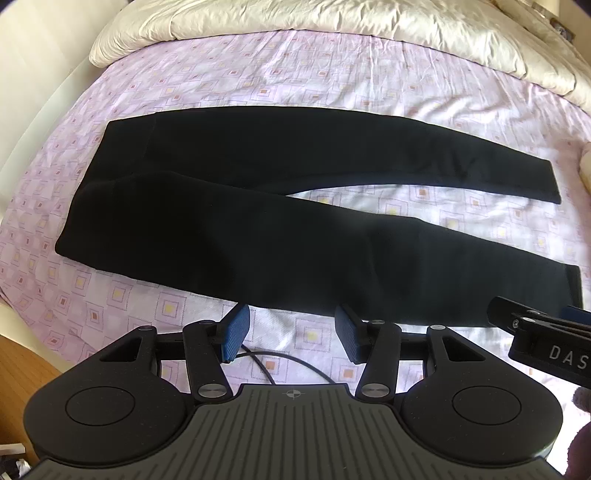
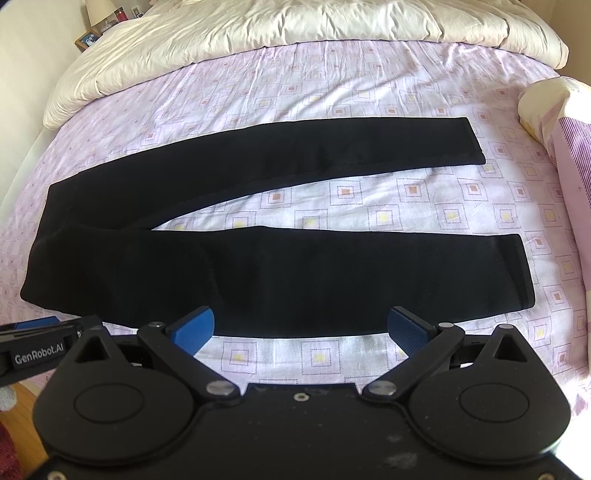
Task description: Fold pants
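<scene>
Black pants [image 1: 258, 206] lie flat on the bed, waist to the left and both legs spread apart in a V toward the right; they also show in the right wrist view [image 2: 258, 273]. My left gripper [image 1: 291, 336] is open and empty, just short of the near leg's front edge. My right gripper [image 2: 301, 330] is open wide and empty, just in front of the near leg's edge, closer to the cuff. Each gripper shows at the edge of the other's view: the right one [image 1: 546, 332] and the left one [image 2: 48, 332].
The bed has a lilac sheet [image 2: 332, 96] with square patterns. A cream duvet [image 2: 295, 26] is bunched at the far side. A pillow [image 2: 554, 110] lies at the right. A black cable [image 1: 280, 365] lies on the sheet under my left gripper. A nightstand [image 2: 92, 33] stands far left.
</scene>
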